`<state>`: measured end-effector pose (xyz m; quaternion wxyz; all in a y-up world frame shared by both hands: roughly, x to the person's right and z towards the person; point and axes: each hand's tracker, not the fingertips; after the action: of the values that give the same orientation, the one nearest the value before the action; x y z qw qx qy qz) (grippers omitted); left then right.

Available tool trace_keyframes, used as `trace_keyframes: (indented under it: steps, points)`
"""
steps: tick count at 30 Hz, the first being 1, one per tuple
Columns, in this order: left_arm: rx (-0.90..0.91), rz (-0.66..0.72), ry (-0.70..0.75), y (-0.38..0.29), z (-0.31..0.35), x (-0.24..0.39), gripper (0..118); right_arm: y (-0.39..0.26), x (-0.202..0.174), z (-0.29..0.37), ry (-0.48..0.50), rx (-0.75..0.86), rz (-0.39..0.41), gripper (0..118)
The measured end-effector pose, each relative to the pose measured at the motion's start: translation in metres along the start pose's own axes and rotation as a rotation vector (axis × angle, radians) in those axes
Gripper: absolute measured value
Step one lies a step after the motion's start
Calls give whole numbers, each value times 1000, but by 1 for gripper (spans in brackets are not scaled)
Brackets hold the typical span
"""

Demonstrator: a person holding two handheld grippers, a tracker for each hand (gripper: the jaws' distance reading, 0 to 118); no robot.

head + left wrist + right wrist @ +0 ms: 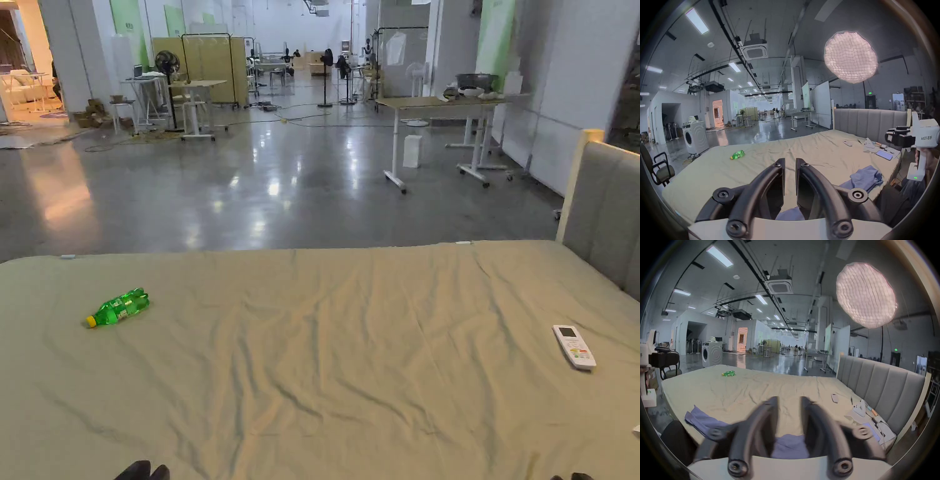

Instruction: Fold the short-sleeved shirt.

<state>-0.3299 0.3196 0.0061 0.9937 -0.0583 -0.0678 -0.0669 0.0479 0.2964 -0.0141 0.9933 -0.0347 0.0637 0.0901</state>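
Note:
The short-sleeved shirt (867,178) is a blue, crumpled heap at the near edge of the bed (325,375). In the right gripper view the shirt (705,420) lies low on the left, and more of its cloth shows under the jaws. My left gripper (790,160) hovers over the beige sheet, its jaws a narrow gap apart with nothing between them. My right gripper (789,398) is blurred, open wider and empty. A hand holds it at the bed's right side in the left gripper view (893,139). Dark fingertips (142,470) peek in at the bottom of the head view.
A green bottle (117,307) lies on the sheet at the far left and a white remote (574,345) at the right. A grey headboard (603,212) bounds the right side, with a phone (884,155) and small items beside it. A chair (661,168) and washing machine (695,138) stand left.

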Motion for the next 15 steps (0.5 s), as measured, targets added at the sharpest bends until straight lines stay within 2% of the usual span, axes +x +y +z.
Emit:
trace_keyframes:
  steps: [1, 3, 8, 15]
  points:
    - [-10, -5, -31, 1, 2, 1, 1, 1, -4, 2, 0, 12, 9, 10]
    - [-4, -5, -14, 1, 5, 4, 0, 2, -7, 3, 33, 19, 6, 0]
    - [-28, -8, -25, 0, 8, 2, 0, 4, -14, 2, 64, 28, 6, 0]
    - [-55, 74, -38, -8, 8, -18, 0, 3, -11, -1, 84, 2, -22, 0]
